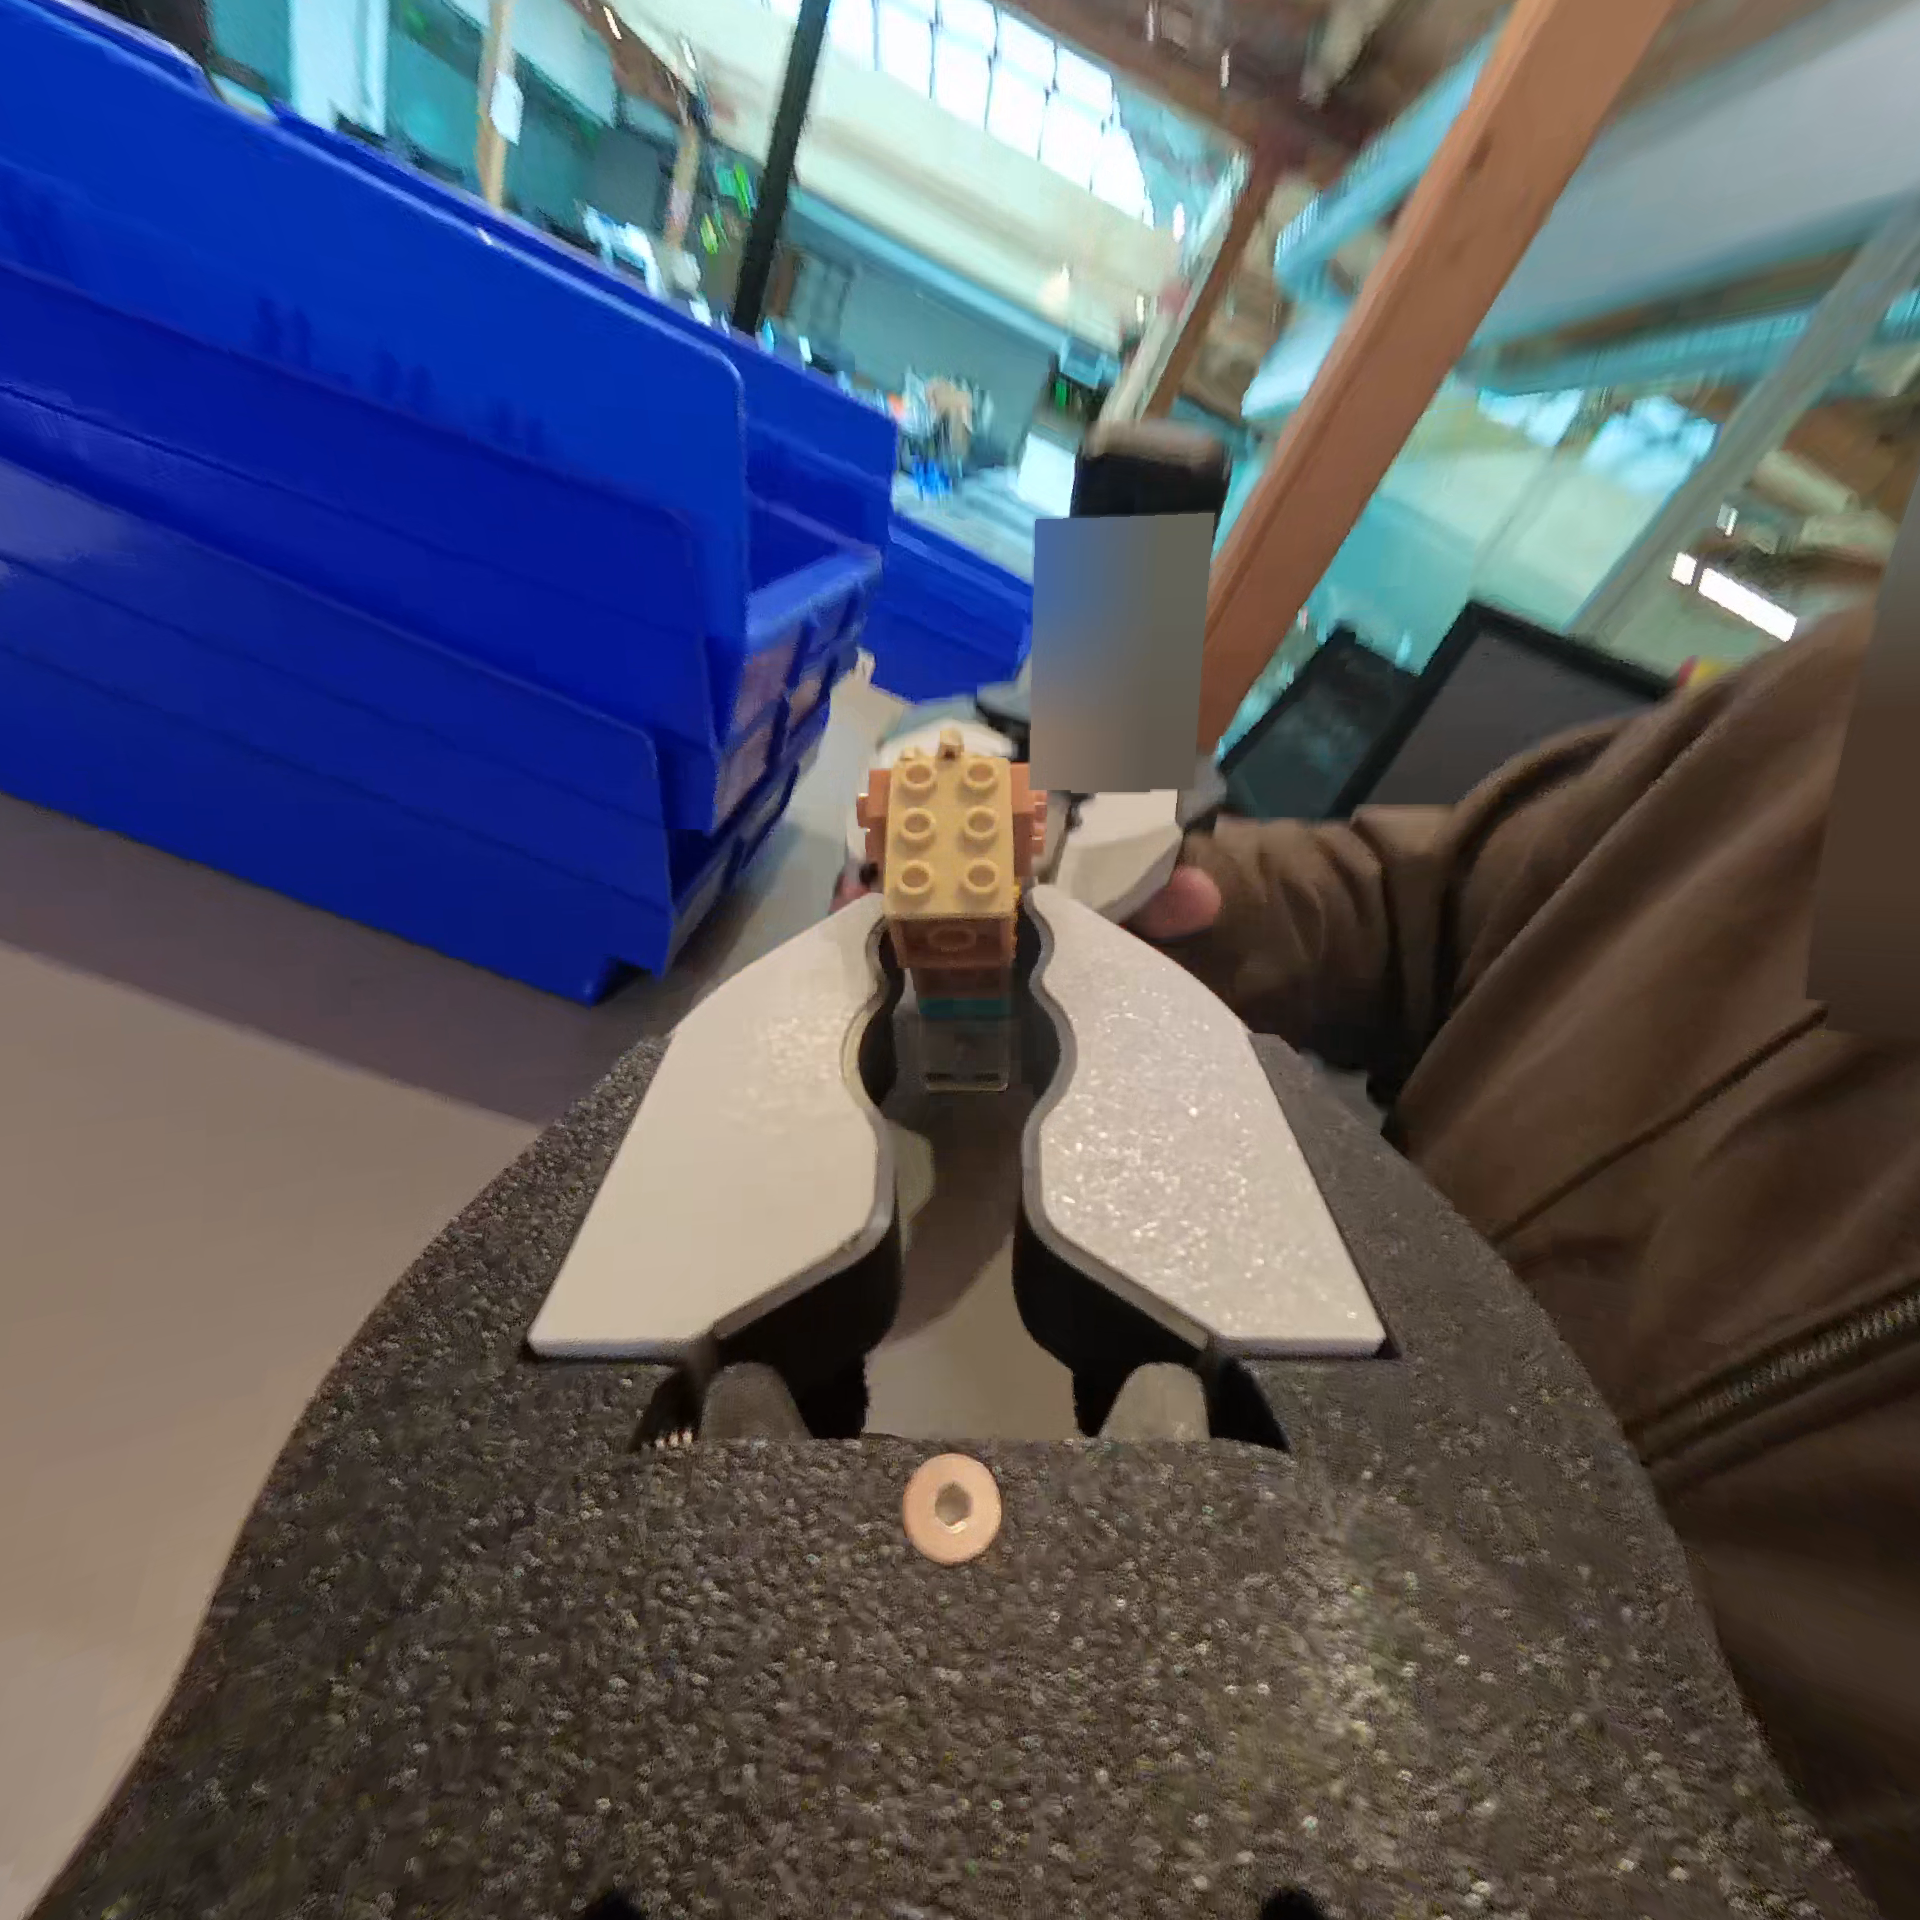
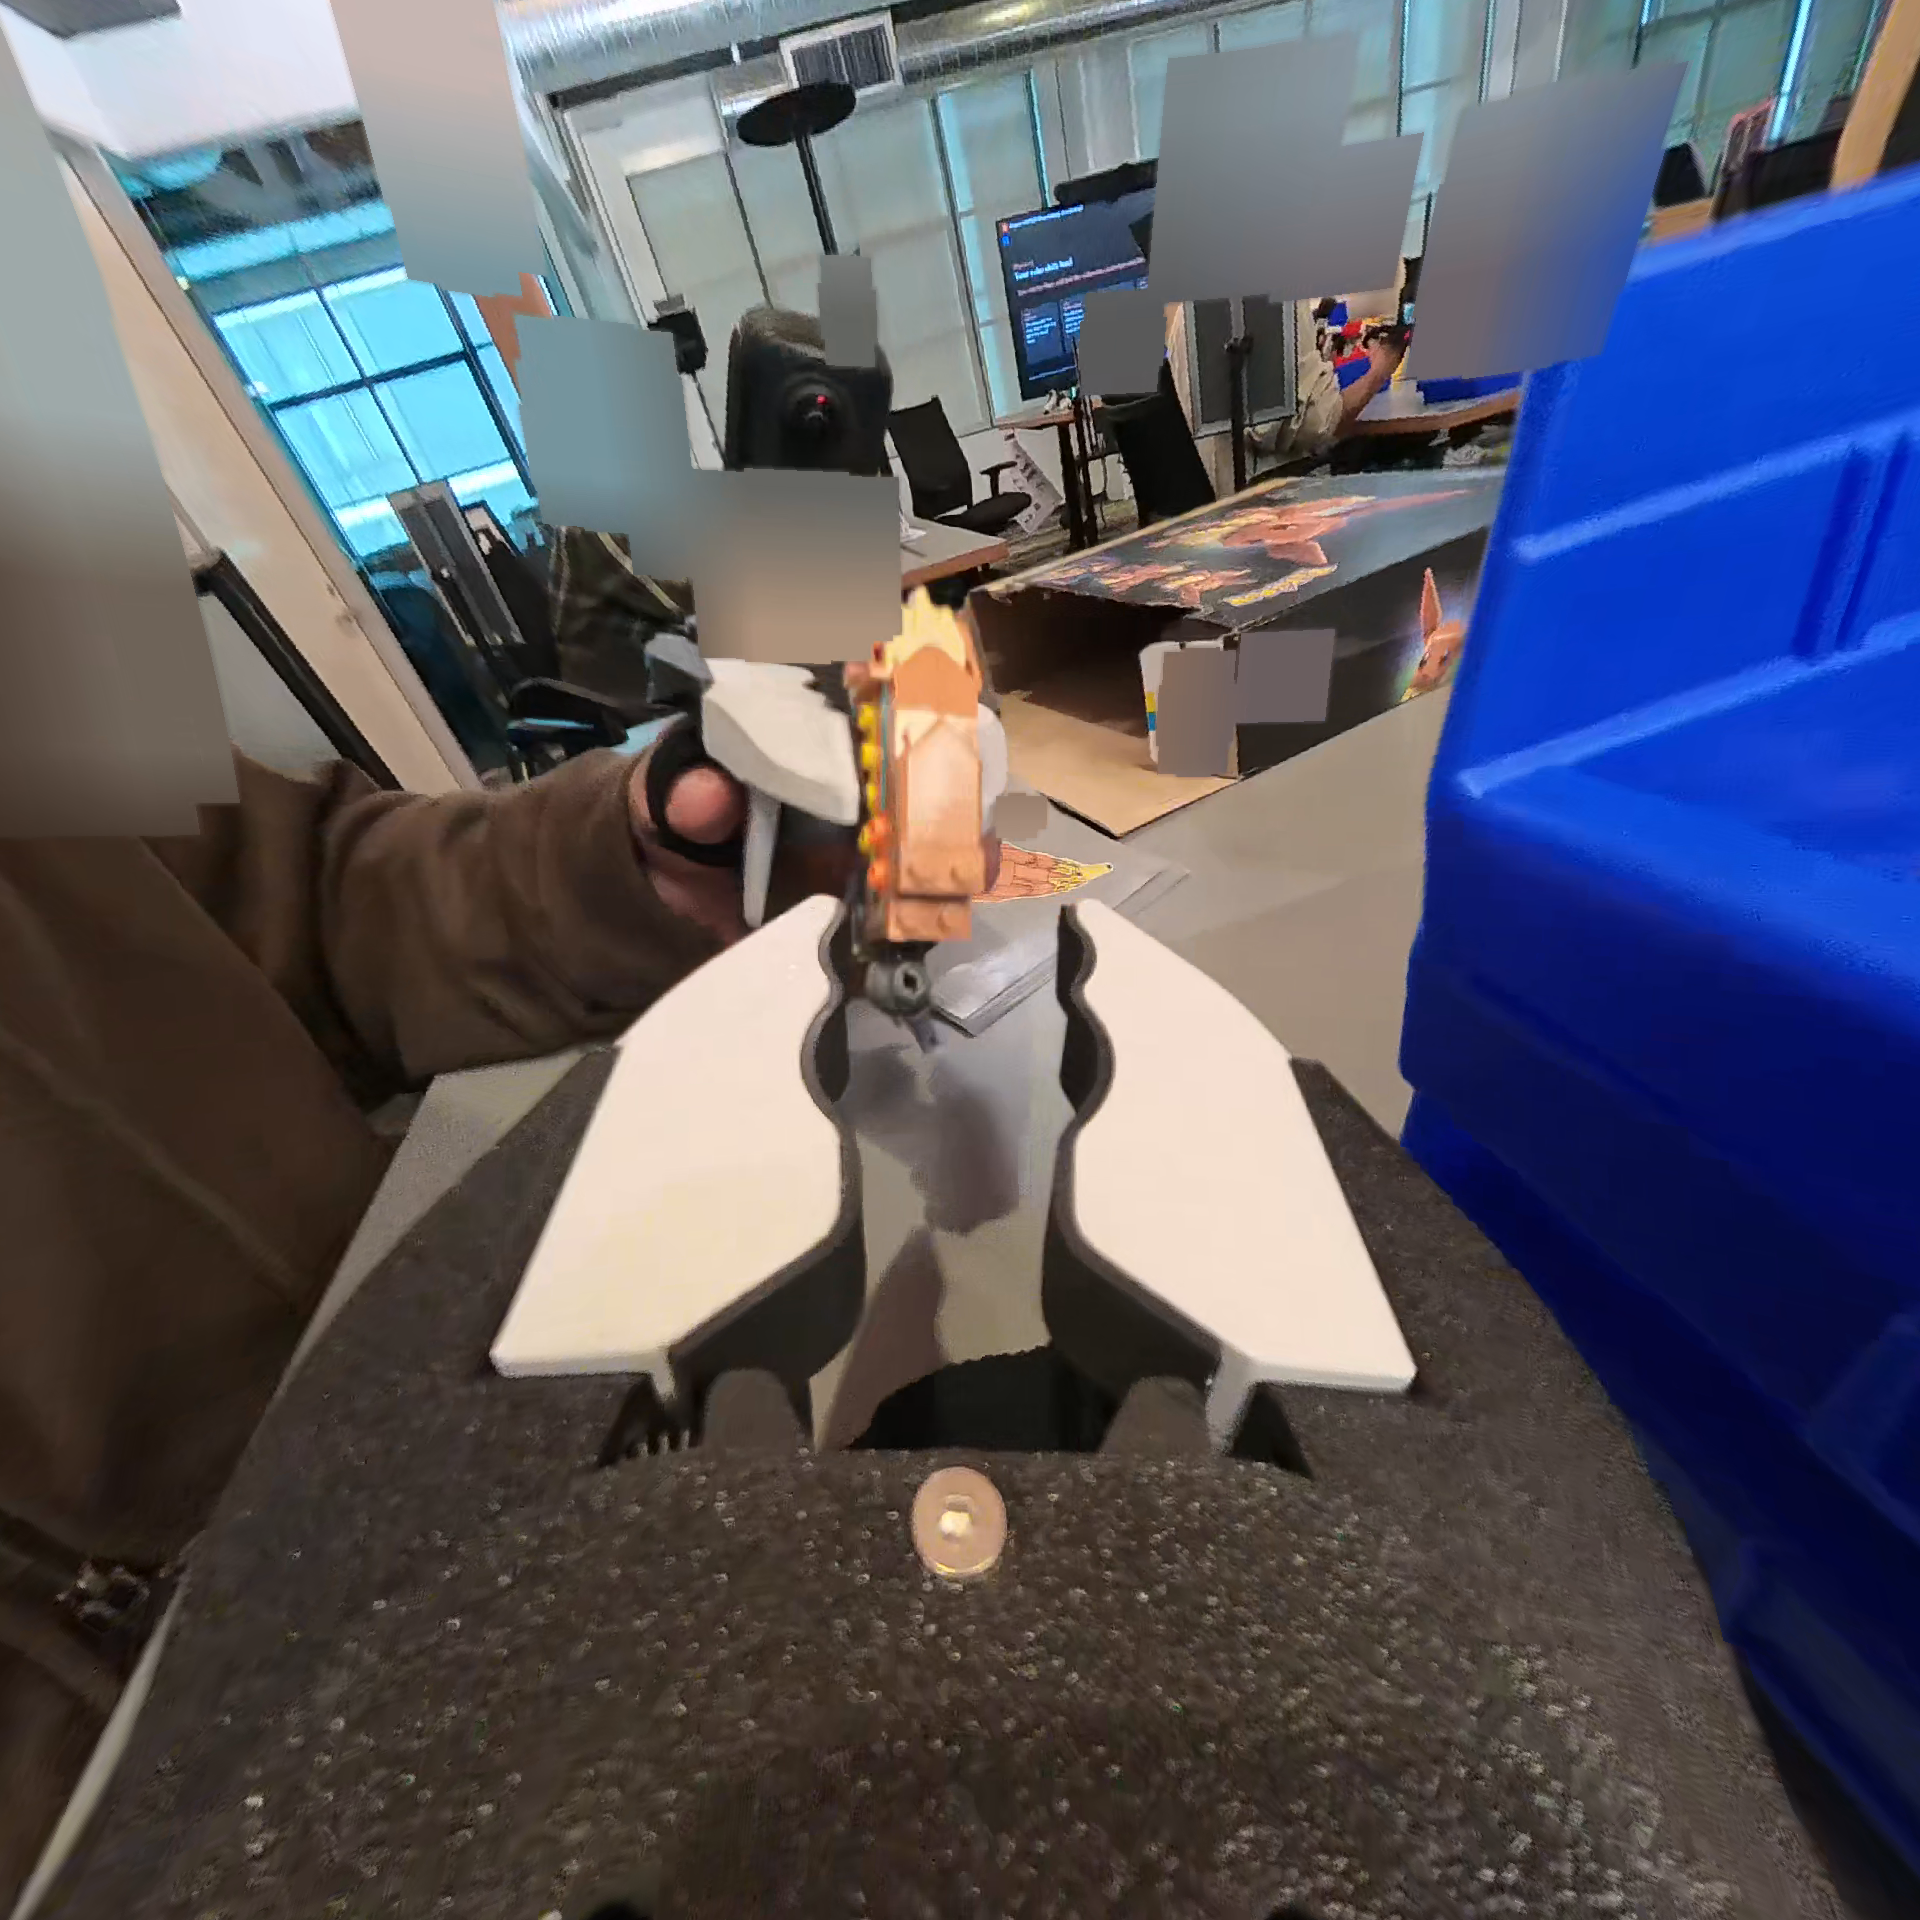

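An open office with tall windows stood behind a grey table (image 1: pixel 208 1195). Stacked blue bins (image 1: pixel 364 582) crowded the left gripper's left flank, walling the right gripper's right side as well; open tabletop lay nearer. A printed cardboard box (image 2: pixel 1226 582) lay open beyond. The left gripper (image 1: pixel 951 935) pinched a tan-and-brown brick assembly (image 1: pixel 948 842). The right gripper (image 2: pixel 951 935) was spread, the assembly touching its left finger only.

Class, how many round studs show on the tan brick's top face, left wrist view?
6: two columns of three on the tan brick, atop the build in the left tongs.
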The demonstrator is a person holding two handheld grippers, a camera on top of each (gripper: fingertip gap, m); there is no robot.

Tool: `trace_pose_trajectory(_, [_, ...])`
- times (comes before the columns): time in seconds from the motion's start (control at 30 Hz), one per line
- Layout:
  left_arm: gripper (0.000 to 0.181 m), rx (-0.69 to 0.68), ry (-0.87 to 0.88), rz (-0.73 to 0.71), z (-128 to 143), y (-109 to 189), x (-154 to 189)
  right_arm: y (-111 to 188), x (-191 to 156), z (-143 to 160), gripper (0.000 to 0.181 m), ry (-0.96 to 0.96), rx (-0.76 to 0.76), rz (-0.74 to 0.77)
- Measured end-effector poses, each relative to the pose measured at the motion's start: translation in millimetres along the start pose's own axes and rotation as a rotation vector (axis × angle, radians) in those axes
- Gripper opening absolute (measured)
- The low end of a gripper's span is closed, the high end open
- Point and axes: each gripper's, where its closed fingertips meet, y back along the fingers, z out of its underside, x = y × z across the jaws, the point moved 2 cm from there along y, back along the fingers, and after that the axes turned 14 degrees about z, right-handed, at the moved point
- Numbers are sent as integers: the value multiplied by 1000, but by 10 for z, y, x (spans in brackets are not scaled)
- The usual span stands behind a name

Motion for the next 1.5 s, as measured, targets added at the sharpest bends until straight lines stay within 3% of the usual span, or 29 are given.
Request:
trace_pose_trajectory(0.13, [20,-220,-92,13,204,-54,74,5,-109,39,35,98,-49,-34])
trace_pose_trajectory(0.23, [20,-278,-132,20,270,-84,104,10,-201,126,22,151,-95,-78])
trace_pose_trajectory(0.43, [20,-296,-119,57,307,-79,128,28,-228,163,18,167,-122,-100])
trace_pose_trajectory(0.77, [20,-210,-15,115,275,-79,130,34,-223,109,16,41,-89,-139])
trace_pose_trajectory(1.23, [20,-258,-27,133,300,-96,187,81,-272,114,16,118,-155,-163])
trace_pose_trajectory(1.5, [20,-277,-22,132,314,-84,188,83,-274,138,16,37,-148,-181])
